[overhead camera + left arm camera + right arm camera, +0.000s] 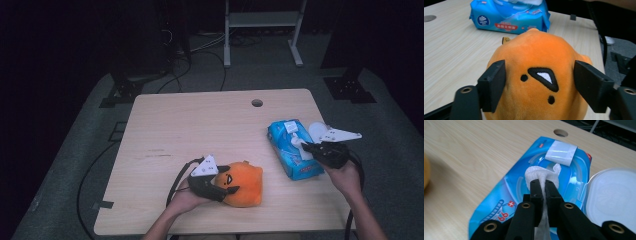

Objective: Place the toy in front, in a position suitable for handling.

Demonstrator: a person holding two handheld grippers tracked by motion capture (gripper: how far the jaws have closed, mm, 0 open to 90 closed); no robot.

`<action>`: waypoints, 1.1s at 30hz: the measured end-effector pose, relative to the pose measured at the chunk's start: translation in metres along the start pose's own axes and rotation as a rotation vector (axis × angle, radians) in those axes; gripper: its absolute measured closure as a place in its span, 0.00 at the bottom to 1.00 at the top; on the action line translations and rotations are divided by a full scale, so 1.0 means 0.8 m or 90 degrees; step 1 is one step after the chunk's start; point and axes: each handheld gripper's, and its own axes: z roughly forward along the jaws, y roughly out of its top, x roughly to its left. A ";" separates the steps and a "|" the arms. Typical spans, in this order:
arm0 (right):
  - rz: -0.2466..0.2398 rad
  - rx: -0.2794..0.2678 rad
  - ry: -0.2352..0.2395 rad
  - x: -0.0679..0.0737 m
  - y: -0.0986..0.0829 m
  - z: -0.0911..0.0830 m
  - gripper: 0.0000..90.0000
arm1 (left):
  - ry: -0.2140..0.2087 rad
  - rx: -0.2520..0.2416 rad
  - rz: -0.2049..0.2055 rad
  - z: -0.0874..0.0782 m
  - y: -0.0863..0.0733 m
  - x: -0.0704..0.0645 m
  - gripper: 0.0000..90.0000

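- my right gripper (pixel 543 185) pinches a wipe (pixel 541 175) straight above the pack's (pixel 295 150) opening, so i'd judge the pull goes up.
- my left gripper (pixel 539 82) stands wide around the plush (pixel 539 62), both jaws touching its sides.
- one pack at the table's (pixel 200 125) right, one wipe, one plush near the front.

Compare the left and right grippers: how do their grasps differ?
The left gripper has its fingers spread wide on either side of the orange plush toy; the right gripper has its fingers pinched nearly together on a thin white wipe. The left sits at the toy's sides, the right over the open blue wipes pack. Both stay low over the table.
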 end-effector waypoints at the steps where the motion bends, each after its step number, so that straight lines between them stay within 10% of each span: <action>1: 0.000 0.000 0.000 0.000 0.000 0.000 0.96 | 0.003 0.000 0.000 0.000 0.000 0.000 0.32; 9: -0.014 -0.067 0.056 0.030 0.006 -0.053 0.96 | 0.017 -0.003 -0.004 0.003 -0.002 0.000 0.35; 19: -0.058 -0.099 0.191 0.125 0.014 -0.110 0.96 | 0.029 -0.005 0.002 0.006 -0.001 -0.001 0.35; 27: -0.085 -0.068 0.310 0.177 0.025 -0.104 0.96 | 0.028 -0.006 0.005 0.006 -0.001 -0.001 0.35; 33: -0.102 -0.021 0.298 0.178 0.024 -0.066 0.95 | 0.026 -0.008 0.012 0.007 -0.001 -0.004 0.35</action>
